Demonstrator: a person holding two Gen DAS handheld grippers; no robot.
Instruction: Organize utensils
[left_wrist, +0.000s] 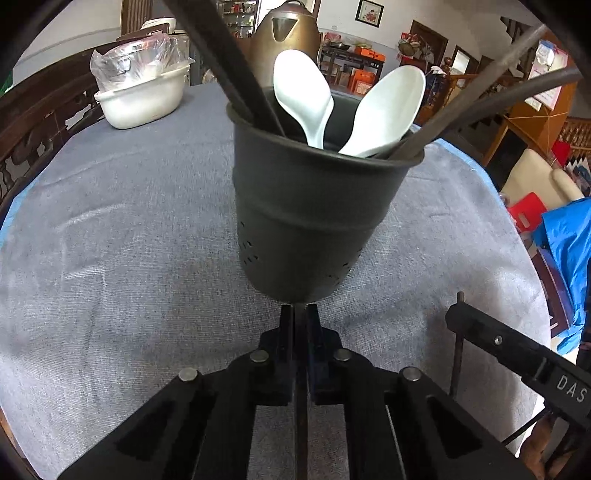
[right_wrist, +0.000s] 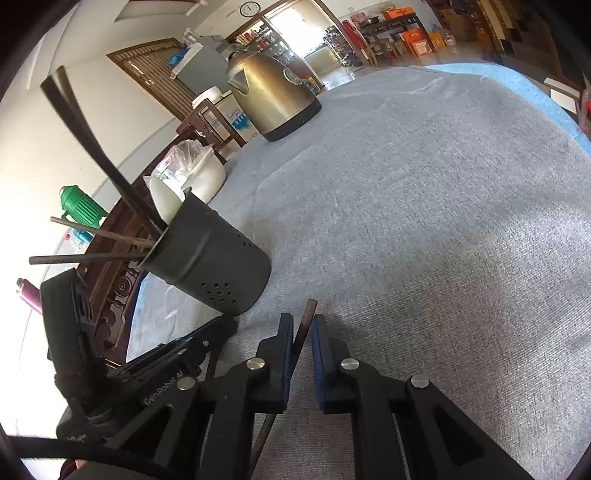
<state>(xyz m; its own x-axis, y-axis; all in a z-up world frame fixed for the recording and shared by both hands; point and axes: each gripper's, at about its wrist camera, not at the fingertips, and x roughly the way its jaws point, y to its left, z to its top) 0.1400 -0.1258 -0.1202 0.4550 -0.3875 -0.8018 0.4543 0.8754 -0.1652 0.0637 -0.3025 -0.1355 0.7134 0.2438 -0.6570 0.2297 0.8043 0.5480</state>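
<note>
The dark perforated metal utensil cup (left_wrist: 314, 206) stands on the grey cloth-covered table (left_wrist: 110, 258), holding 2 white plastic spoons (left_wrist: 306, 96) (plus dark chopsticks). Left gripper (left_wrist: 300, 317) and right gripper (right_wrist: 302, 328) each clamp 1 thin dark chopstick (right_wrist: 303, 326); a careless insertion could tip the cup.

Cluttered room, white walls (right_wrist: 33, 155)

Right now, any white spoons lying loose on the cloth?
No: both white spoons stand inside the dark holder, and the grey cloth around it shows none.
</note>
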